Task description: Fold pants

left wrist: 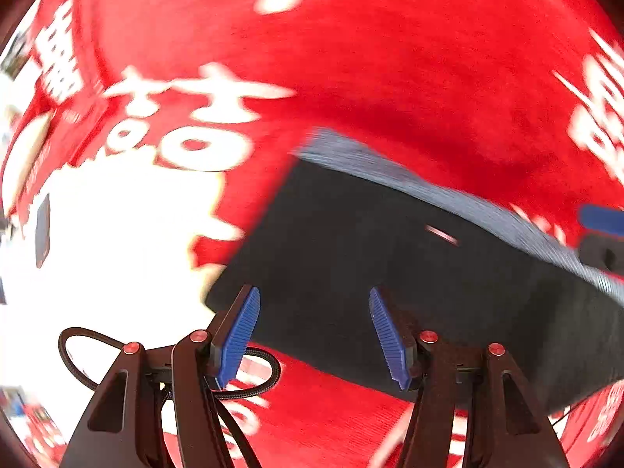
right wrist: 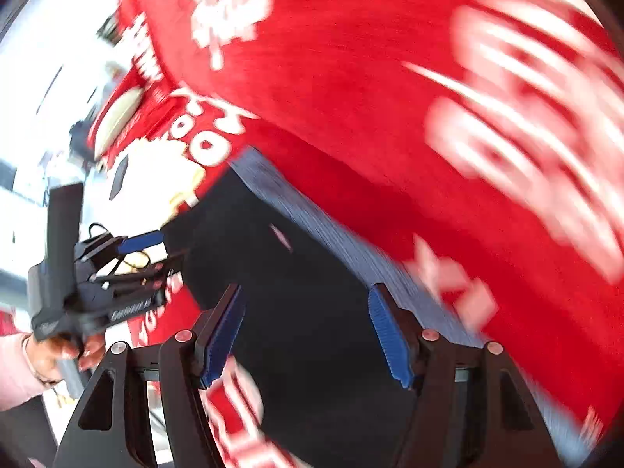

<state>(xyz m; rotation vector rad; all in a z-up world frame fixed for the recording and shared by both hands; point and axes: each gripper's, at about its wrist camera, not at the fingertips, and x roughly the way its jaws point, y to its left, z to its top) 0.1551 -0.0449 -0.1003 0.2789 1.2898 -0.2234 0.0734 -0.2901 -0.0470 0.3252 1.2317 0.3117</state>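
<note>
Black pants (left wrist: 409,273) with a grey ribbed waistband (left wrist: 429,191) lie folded flat on a red cloth with white lettering (left wrist: 370,58). My left gripper (left wrist: 314,335) is open and empty, its blue pads just above the near edge of the pants. The pants also show in the right wrist view (right wrist: 304,292), with the waistband (right wrist: 312,226) running diagonally. My right gripper (right wrist: 306,331) is open and empty over the black fabric. The left gripper (right wrist: 144,249) shows at the left of the right wrist view, held by a hand. Both views are motion-blurred.
The red cloth (right wrist: 370,78) covers the table on all sides of the pants. A large white patch of its print (left wrist: 117,253) lies left of the pants. A small dark flat object (left wrist: 42,230) lies on that patch. Bright blurred clutter sits beyond the table's left edge (right wrist: 46,97).
</note>
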